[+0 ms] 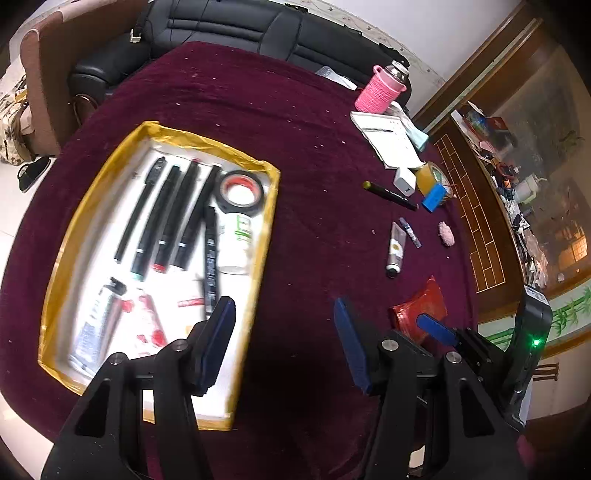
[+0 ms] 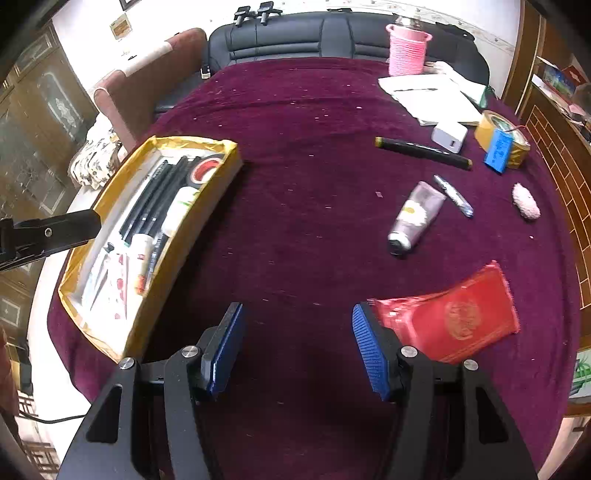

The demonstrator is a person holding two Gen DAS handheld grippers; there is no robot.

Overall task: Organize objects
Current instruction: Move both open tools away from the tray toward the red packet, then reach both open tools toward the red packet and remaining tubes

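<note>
A yellow-rimmed box (image 1: pixel 236 155) (image 2: pixel 110 184) on the maroon table holds several black markers (image 1: pixel 166 218), a roll of black tape (image 1: pixel 240 192), a white bottle (image 1: pixel 236 240) and tubes (image 1: pixel 99 317). Loose on the cloth lie a hand-cream tube (image 2: pixel 417 214) (image 1: pixel 396 247), a black pen (image 2: pixel 421 151) (image 1: pixel 391 194), a small blue-silver stick (image 2: pixel 454 195) and a red packet (image 2: pixel 458 317) (image 1: pixel 421 310). My left gripper (image 1: pixel 284 339) is open and empty, above the box's right rim. My right gripper (image 2: pixel 295 347) is open and empty over bare cloth, left of the red packet.
At the back right stand a pink knitted cup (image 2: pixel 406 48), papers (image 2: pixel 432 96), a white charger (image 2: pixel 448 136), yellow tape (image 2: pixel 502 136) with a blue block (image 2: pixel 498 151), and a pink fluffy lump (image 2: pixel 526 201). A black sofa (image 2: pixel 332 33) lies beyond the table.
</note>
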